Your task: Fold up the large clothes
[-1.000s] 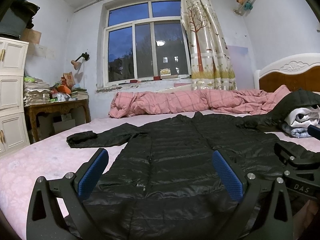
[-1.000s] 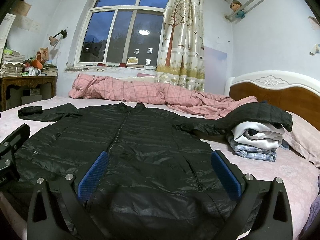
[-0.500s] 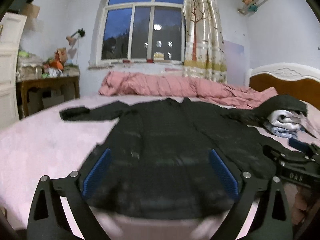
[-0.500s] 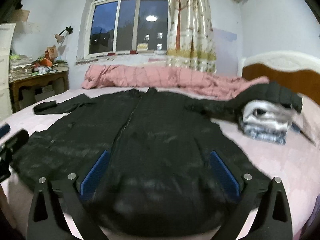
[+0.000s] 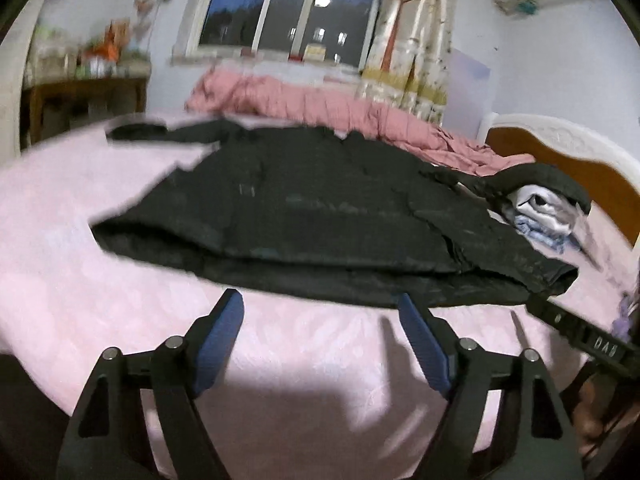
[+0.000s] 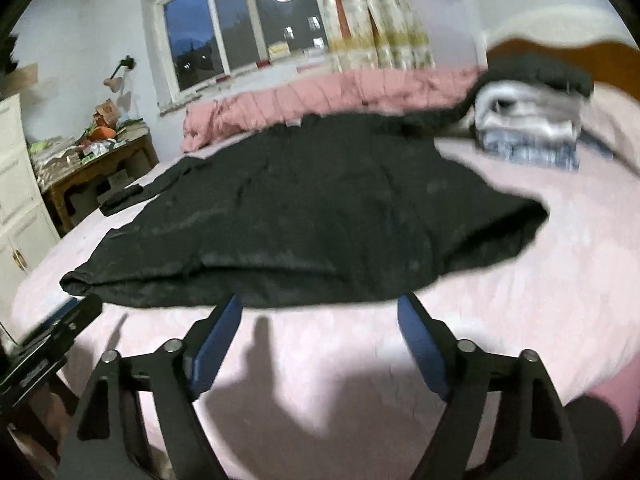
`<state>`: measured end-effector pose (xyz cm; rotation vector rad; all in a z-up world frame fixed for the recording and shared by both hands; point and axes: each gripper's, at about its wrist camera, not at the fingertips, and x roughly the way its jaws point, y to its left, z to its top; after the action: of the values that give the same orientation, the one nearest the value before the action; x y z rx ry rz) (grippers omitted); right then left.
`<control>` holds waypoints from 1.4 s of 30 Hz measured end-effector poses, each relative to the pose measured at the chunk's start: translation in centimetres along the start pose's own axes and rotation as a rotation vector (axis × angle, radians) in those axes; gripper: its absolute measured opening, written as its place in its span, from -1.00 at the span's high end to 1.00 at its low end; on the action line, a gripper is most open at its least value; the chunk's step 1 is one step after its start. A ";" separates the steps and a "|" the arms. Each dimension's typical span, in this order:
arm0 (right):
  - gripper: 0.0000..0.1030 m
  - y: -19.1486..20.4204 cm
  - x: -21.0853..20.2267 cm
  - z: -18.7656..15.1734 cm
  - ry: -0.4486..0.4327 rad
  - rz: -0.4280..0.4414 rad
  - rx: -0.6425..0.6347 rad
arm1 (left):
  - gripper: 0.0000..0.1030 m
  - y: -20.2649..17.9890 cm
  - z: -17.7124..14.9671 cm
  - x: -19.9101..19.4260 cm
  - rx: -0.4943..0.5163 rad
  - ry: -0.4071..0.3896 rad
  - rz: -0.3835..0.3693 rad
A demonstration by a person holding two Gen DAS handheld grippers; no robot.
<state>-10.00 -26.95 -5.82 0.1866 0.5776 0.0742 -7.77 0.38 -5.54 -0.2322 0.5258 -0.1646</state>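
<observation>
Jacket [image 5: 320, 220]: flat on bed [image 5: 120, 300], unfolded; all folds left. My left gripper [image 5: 320, 320] and right gripper [image 6: 320, 316]: jaws just narrowing, fairly wide, empty, short of the hem

Pink quilt [image 5: 320, 100] bunched under the window [image 5: 288, 4], curtain [image 5: 408, 32] beside it. Cluttered wooden counter [image 6: 100, 168] by the wall. Wooden headboard [image 5: 568, 152] on the bed [image 5: 80, 272].

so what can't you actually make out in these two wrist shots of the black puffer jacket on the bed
- Black quilted puffer jacket: both views, motion blur wipes out zip and stitching.
- Its far sleeve: draped over the folded clothes stack, end hidden.
- Wooden side table clutter: left wrist view, blurred and small.
- Right gripper: in the left view cut off by the frame edge.
</observation>
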 end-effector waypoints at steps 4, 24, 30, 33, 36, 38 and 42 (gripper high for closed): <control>-0.56 -0.5 0.1 -0.2 0.009 0.018 0.034 | -0.53 1.2 -0.2 0.4 -0.077 0.022 -0.075; 0.79 -1.5 4.5 5.7 0.052 -0.016 0.048 | 0.89 2.7 4.9 3.8 -0.163 0.102 -0.198; 0.86 1.0 5.0 11.0 -0.051 -0.051 -0.130 | 0.89 -0.4 11.6 5.6 0.012 0.137 -0.060; 0.86 2.6 8.2 14.5 -0.029 -0.098 -0.193 | 0.88 -1.4 14.8 10.1 0.070 0.206 0.031; 0.86 3.3 13.2 16.6 0.022 -0.124 -0.203 | 0.88 -0.5 15.6 15.0 0.062 0.261 0.064; 0.86 3.5 16.3 16.6 0.079 -0.151 -0.226 | 0.88 0.2 14.8 17.7 0.063 0.316 0.060; 0.86 2.8 20.5 15.7 0.213 -0.113 -0.206 | 0.87 0.4 12.5 20.0 0.145 0.329 0.057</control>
<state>15.68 -24.16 -3.38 -0.0555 0.7871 0.0441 15.70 -1.35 -4.67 -0.0474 0.8433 -0.1862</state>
